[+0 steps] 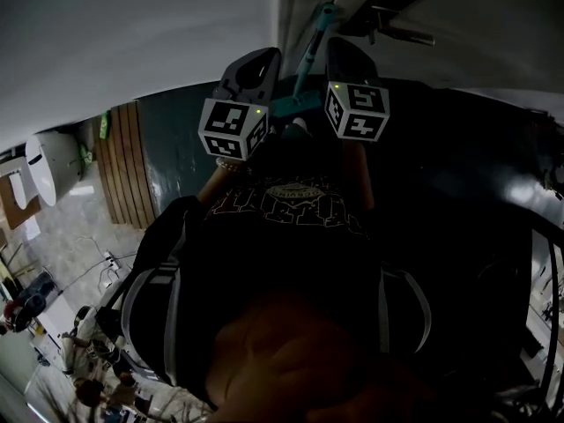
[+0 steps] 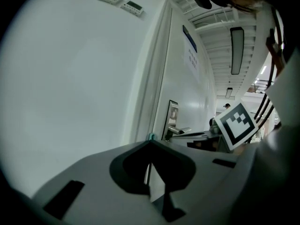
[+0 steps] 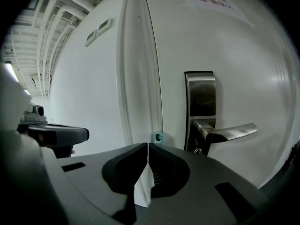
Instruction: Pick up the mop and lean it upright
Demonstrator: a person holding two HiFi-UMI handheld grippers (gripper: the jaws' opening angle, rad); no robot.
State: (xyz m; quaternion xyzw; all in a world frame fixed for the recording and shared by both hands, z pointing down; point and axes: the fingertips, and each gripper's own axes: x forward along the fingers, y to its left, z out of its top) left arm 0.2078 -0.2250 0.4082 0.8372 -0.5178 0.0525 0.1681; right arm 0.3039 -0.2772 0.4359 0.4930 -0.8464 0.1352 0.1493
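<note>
In the head view the mop's teal handle [image 1: 310,55] rises between my two grippers and slants up toward the white door. A teal piece [image 1: 295,104] lies between their marker cubes. My left gripper [image 1: 264,60] and right gripper [image 1: 339,51] are side by side at chest height, pointing at the door. The left gripper [image 2: 150,142] has its jaws closed tip to tip, and the handle's teal end [image 2: 151,136] peeks just over them. The right gripper [image 3: 147,146] is shut too, with the teal end loop [image 3: 158,136] just beyond its tips against the door edge. Whether either gripper touches the handle is hidden.
A white door with a steel lever handle [image 3: 225,132] and lock plate [image 3: 200,95] stands right in front. Its frame edge [image 3: 140,78] runs up the middle. Wall switches [image 2: 119,1] sit high on the left. The person's dark shirt fills the lower head view, with a wooden panel [image 1: 123,166] at left.
</note>
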